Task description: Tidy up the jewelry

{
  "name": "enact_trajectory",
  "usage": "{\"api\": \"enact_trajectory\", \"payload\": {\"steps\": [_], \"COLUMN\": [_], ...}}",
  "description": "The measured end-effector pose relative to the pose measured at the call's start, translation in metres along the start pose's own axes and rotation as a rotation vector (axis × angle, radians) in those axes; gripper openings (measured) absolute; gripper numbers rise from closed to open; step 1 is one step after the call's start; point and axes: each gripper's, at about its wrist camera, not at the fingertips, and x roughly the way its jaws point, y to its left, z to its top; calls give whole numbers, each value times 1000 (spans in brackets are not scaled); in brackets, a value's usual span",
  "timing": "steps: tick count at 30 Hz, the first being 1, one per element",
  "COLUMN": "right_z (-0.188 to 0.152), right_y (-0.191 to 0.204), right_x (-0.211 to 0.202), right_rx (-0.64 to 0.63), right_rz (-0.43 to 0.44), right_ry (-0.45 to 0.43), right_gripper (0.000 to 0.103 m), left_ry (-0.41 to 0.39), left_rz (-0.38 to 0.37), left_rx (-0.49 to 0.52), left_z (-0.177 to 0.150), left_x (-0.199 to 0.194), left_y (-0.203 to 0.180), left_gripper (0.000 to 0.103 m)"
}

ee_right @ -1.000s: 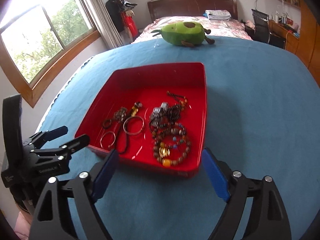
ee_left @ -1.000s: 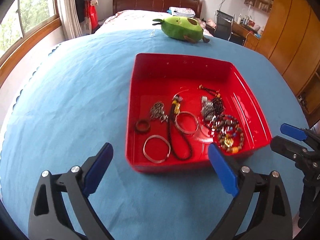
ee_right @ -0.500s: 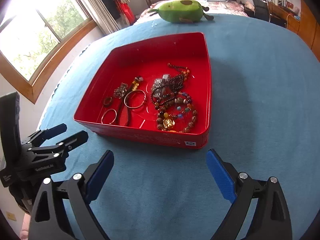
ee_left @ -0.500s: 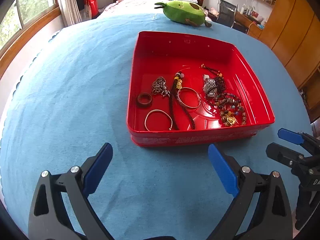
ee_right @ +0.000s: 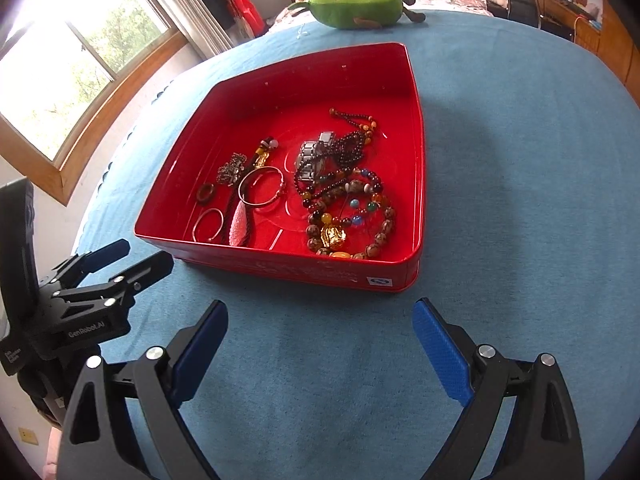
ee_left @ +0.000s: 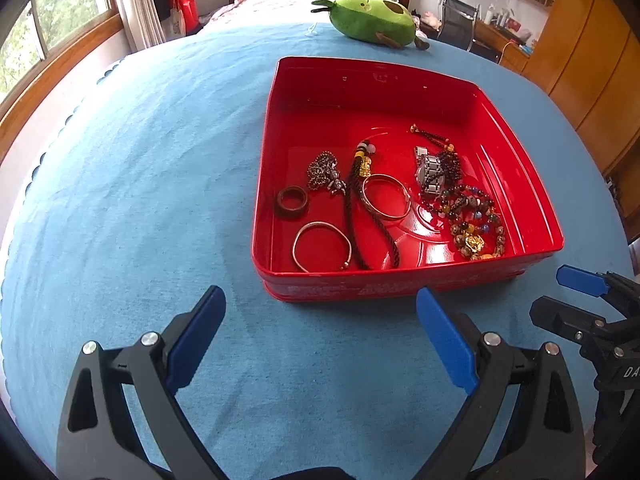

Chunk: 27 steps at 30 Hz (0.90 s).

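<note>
Over the last second both cameras rise and pull back from the tin (ee_left: 404, 280): earlier its near wall sat right between the blue tips, now a strip of bare cloth (ee_left: 120, 200) shows between tips and tin in both views; the jewelry inside does not shift. Left gripper (ee_left: 320, 312) has jaws spread wide, nothing between them; right gripper (ee_right: 320, 316) the same, wide and empty. All jewelry lies in the tin, toward its near half: ring (ee_left: 291, 202) near the left wall, bangle (ee_left: 322, 246) by the near wall, cord (ee_left: 362, 216) running front to back in the middle, second bangle (ee_left: 386, 197) just right of it, chain (ee_left: 326, 172) behind the ring, watch (ee_left: 430, 172) and beads (ee_left: 476, 220) tangled toward the right wall. Far half of the tin is bare. Meaning for the task: pieces sitting in the tin with both tools backing off fits either a finished sort or a pause before picking, cannot tell which. Room: cloth is open left, right and in front of the tin; plush (ee_left: 372, 20) sits at the far edge, well apart from the tin. Tin walls are upright, so any reach goes in from above; the near-wall bangle is tight to the wall, and the beads and watch overlap, likely to drag together
</note>
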Motion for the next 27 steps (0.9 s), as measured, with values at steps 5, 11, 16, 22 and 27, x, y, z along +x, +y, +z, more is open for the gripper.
{"api": "enact_trajectory", "payload": {"steps": [5,11,16,22,27], "right_z": [1,1,1,1,1], "right_y": [0,0,1,1,2], "right_x": [1,3,6,7,7], "right_rx": [2,-1,-4,-6,-12], "right_rz": [-4,-8,-7,-10,-12], "right_ry": [6,13,18,20,20], "right_gripper": [94,94,94,94,94], "left_ry": [-2,0,-3,-3,-4], "left_rz": [6,9,11,14,17], "left_rx": [4,7,6,10,10], "left_z": [-1,-1,-2,-2,-2], "left_x": [1,1,1,1,1], "left_y": [-1,-2,-2,-2,-2], "left_gripper": [96,96,96,96,96]}}
